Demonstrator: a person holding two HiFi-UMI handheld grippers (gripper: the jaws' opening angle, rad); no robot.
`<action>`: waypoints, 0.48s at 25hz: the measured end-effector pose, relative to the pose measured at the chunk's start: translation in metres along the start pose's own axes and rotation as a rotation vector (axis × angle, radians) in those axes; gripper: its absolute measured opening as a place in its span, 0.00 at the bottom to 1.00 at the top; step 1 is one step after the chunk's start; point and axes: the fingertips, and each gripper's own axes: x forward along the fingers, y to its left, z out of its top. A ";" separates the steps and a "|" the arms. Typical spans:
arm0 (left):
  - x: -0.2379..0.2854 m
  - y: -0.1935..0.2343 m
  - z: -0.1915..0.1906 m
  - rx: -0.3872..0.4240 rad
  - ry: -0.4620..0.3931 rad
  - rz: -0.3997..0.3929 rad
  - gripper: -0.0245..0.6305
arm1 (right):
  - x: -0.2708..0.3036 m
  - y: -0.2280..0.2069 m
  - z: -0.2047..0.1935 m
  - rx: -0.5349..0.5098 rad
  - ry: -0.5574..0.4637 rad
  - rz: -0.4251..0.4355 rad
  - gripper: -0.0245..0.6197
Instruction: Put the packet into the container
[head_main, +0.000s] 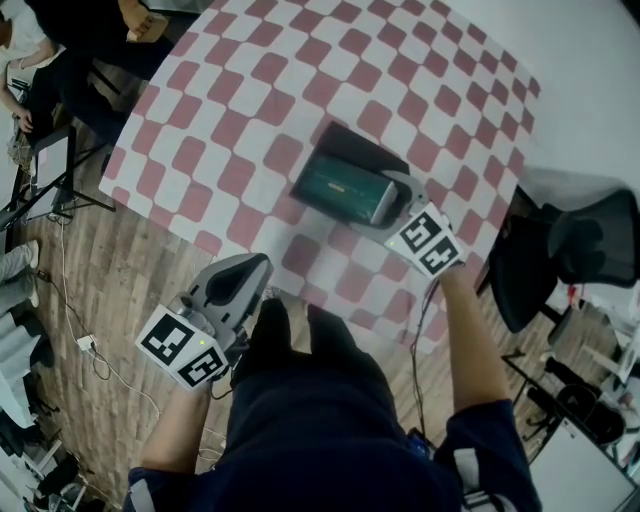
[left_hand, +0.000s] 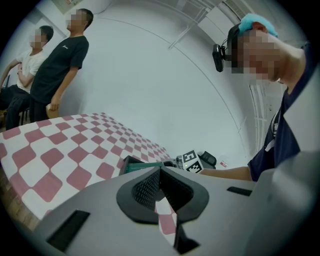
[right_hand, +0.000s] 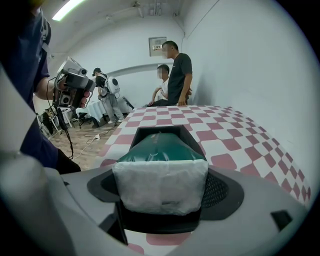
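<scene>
Table (head_main: 470, 40), covered by a red-and-white chequered cloth (head_main: 250, 90); wooden floor (head_main: 110, 290) is seen beside it, and a black chair (head_main: 565, 240) at the right. Container (head_main: 352, 148): black, open-topped, set on the cloth near the table's near edge. Packet (right_hand: 160, 167): green, with a white sealed end; the white end is clamped between the jaws of the right gripper (head_main: 392, 200), which are closed on it from both sides, while the green body is stretched forward into the container's opening. Whether the packet's far end is laid on the container's bottom cannot be told. The right gripper is held just beside the container's near-right corner, its marker cube (head_main: 428, 240) turned up toward the head view. Left gripper (head_main: 262, 265): held well apart from the container, over the table's near edge; its jaws are brought together at the tips, with nothing between them, and only chequered cloth is seen through the gap below the pads. Two bystanders (left_hand: 60, 65) are seen beyond the far end of the table, one standing and one seated, against a white wall (left_hand: 150, 85).
</scene>
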 end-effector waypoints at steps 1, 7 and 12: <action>0.000 -0.001 0.000 0.002 0.000 -0.002 0.08 | -0.001 0.001 -0.001 0.002 0.001 0.007 0.70; -0.001 -0.003 -0.001 0.007 0.007 -0.004 0.08 | -0.012 -0.004 -0.007 0.054 -0.022 0.012 0.74; 0.001 -0.008 0.001 0.019 0.008 -0.019 0.08 | -0.025 -0.008 0.001 0.061 -0.062 -0.027 0.74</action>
